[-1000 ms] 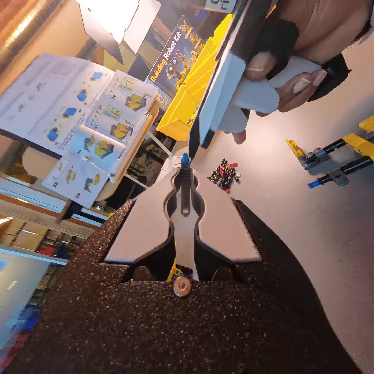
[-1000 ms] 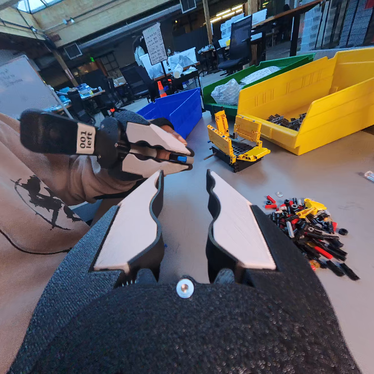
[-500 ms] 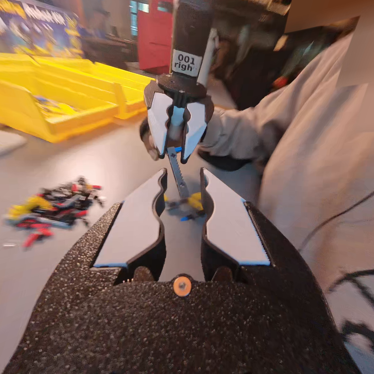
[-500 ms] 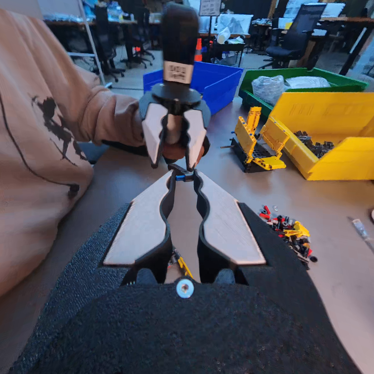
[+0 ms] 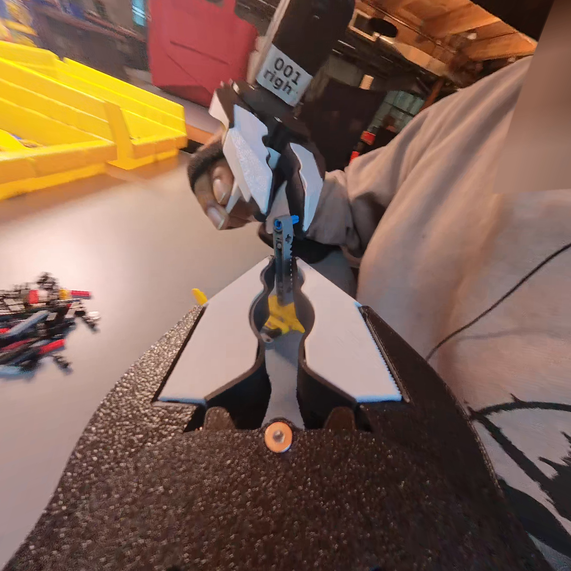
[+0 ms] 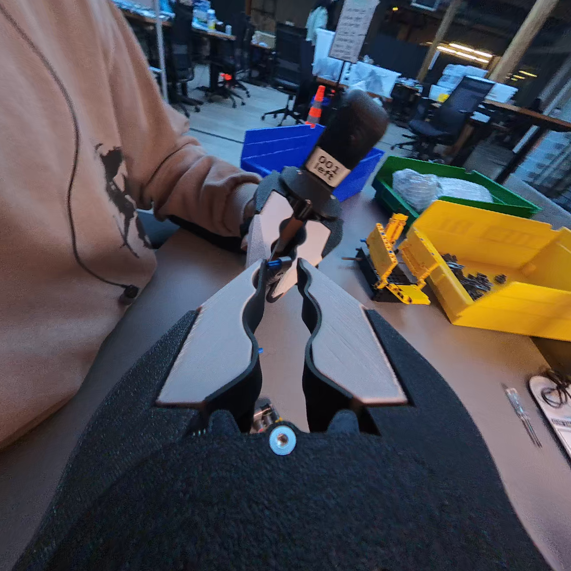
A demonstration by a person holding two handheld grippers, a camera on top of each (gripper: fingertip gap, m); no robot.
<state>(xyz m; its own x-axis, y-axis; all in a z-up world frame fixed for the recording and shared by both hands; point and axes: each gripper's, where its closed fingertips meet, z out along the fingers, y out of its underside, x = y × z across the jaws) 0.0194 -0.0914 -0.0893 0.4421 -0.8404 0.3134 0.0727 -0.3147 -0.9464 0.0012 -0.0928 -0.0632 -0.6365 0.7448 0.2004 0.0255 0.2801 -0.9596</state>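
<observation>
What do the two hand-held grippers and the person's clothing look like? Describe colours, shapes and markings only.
The left gripper and the right gripper both have a rough black body, two pale grey fingers with wavy black inner edges, and a silver screw in the middle. Each has a black handle with a small white label. The person wears a beige sweatshirt with a black print and black cord.

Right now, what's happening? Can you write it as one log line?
left tool: shut on grey toothed beam | right tool: tips around beam's blue-pin end, grip unclear | table: loose parts pile
</observation>
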